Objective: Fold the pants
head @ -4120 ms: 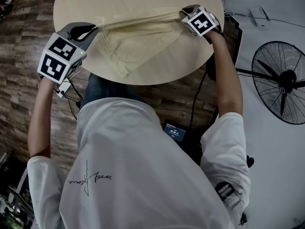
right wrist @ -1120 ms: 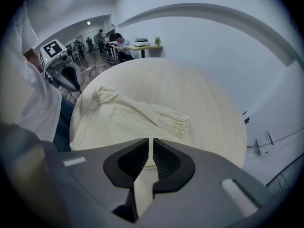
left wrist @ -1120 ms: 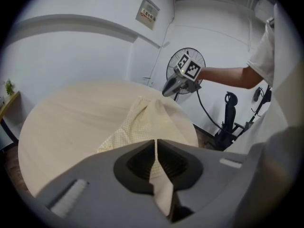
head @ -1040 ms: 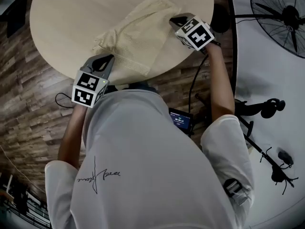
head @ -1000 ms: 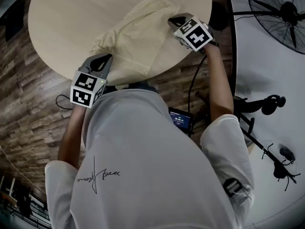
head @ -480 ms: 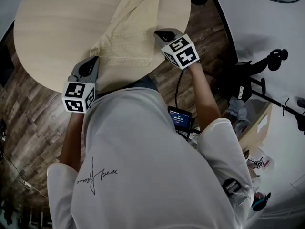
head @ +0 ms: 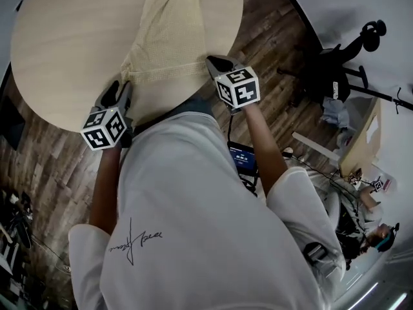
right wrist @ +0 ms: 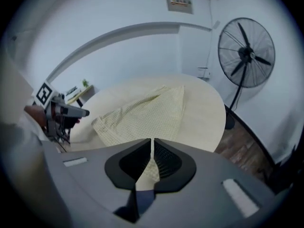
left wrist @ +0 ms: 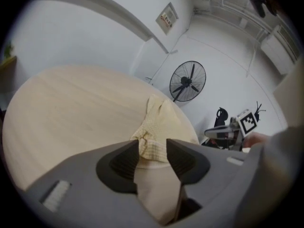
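The pale yellow checked pants (head: 171, 31) lie folded in a long strip on the round wooden table (head: 71, 44), their near end at the table's edge by my body. My left gripper (head: 119, 89) is at the near left corner. In the left gripper view its jaws (left wrist: 152, 144) have just been opening and stand apart, with the pants' corner (left wrist: 161, 122) loose between them. My right gripper (head: 215, 61) is at the near right corner. Its jaws (right wrist: 152, 144) are shut, with a strip of the checked pants (right wrist: 147, 113) caught between them.
A standing fan (right wrist: 246, 52) is beyond the table's far side on a white floor. Wood flooring (head: 271, 37) surrounds the table. A dark chair (head: 335, 70) and a cluttered desk are to my right. A small lit screen (head: 242, 157) sits low beside me.
Both grippers have drawn back toward the table's near edge, and the pants' near end came with them. The left jaws have opened. The right gripper has rolled.
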`<state>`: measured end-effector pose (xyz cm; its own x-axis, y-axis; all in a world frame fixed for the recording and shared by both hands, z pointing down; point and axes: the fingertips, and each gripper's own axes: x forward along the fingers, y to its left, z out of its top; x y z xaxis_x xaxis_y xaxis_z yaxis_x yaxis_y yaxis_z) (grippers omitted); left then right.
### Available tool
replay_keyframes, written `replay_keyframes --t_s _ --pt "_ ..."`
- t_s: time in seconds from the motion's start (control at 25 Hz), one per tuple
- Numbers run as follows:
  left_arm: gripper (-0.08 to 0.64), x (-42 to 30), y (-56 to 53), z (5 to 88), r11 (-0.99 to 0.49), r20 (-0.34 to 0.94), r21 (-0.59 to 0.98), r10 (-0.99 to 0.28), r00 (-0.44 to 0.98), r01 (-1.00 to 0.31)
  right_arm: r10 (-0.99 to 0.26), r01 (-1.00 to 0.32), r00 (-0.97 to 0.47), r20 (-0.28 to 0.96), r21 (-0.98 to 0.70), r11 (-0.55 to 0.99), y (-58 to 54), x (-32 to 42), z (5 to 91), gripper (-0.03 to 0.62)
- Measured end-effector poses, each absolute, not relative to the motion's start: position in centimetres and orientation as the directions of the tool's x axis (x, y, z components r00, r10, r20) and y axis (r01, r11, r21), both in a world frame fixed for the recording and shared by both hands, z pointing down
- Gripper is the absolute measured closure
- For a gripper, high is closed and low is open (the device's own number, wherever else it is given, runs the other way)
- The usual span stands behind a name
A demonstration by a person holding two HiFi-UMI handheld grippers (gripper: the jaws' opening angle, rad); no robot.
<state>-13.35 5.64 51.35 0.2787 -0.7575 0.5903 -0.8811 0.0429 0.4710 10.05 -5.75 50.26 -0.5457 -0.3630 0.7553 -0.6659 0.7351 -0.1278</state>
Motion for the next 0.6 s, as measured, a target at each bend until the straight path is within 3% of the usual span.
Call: replay_keyframes --t_s 0.12,0.28,0.6 --pt "0.211 -13.6 5.6 52.6 0.093 0.591 0.531 -0.753 0.289 -0.842 -0.396 -0.771 -0.574 0.717 -0.310 0.556 -4.8 11.1 51.1 0.586" --pt "0.207 -13.1 6.1 54.6 0.153 0.619 0.574 -0.724 0.304 -0.804 -0.399 -0.795 -0.595 0.698 -0.441 0.416 -3.9 12.0 52.0 0.517" --pt "0.213 -13.6 6.3 56.1 0.221 0.619 0.606 -0.735 0.278 -0.764 -0.423 -0.809 -0.583 0.694 -0.543 0.223 -3.1 13.4 54.7 0.488"
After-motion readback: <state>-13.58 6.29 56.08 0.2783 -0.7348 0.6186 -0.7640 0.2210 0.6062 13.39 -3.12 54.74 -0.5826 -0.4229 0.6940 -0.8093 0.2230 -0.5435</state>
